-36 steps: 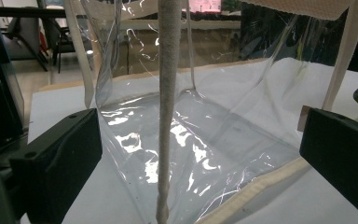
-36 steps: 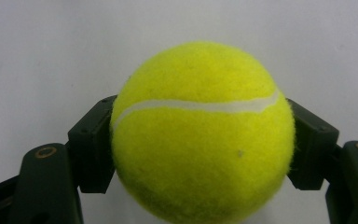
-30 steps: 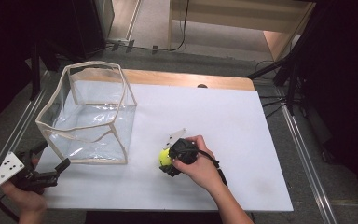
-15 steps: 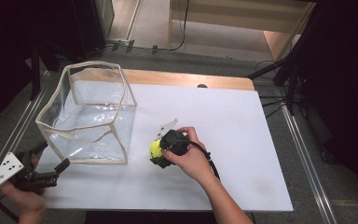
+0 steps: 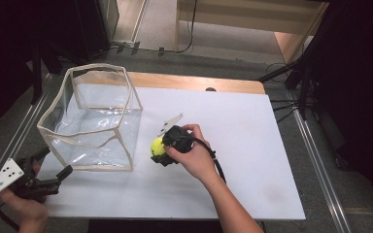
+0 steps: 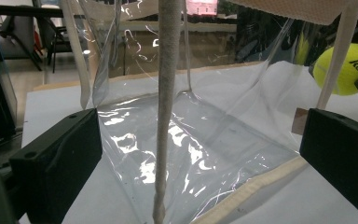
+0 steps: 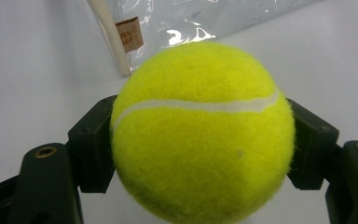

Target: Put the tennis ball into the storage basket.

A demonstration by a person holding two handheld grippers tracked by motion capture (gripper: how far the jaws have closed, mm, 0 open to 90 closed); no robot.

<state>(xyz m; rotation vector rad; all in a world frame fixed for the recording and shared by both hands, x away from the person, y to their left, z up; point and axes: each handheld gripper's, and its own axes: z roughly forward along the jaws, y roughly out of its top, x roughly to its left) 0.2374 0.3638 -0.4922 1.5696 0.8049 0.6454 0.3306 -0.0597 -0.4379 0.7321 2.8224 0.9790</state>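
Note:
A yellow tennis ball (image 5: 157, 146) is clamped between the black jaws of my right gripper (image 5: 161, 151), just right of the clear bag's front right corner. In the right gripper view the ball (image 7: 200, 130) sits squarely in that gripper (image 7: 200, 144), pressed from both sides. The clear plastic bag (image 5: 92, 116) with beige trim stands open-topped on the white table (image 5: 252, 160) at the left. My left gripper (image 5: 54, 162) is at the table's front left, open, its jaws pointing at the bag's near corner. In its own view the left gripper (image 6: 198, 158) straddles the bag's beige corner seam (image 6: 164, 116) without touching it, and the ball (image 6: 342, 67) shows through the plastic at the right.
A wooden strip (image 5: 194, 82) runs along the table's far edge. Metal rails (image 5: 315, 160) border both sides. Dark stands and cables (image 5: 291, 73) crowd the floor at the back right. White table surface stretches to the right of the hand.
My right gripper has carried the ball left and away from the person, closer to the bag's corner. The left gripper has stayed where it was.

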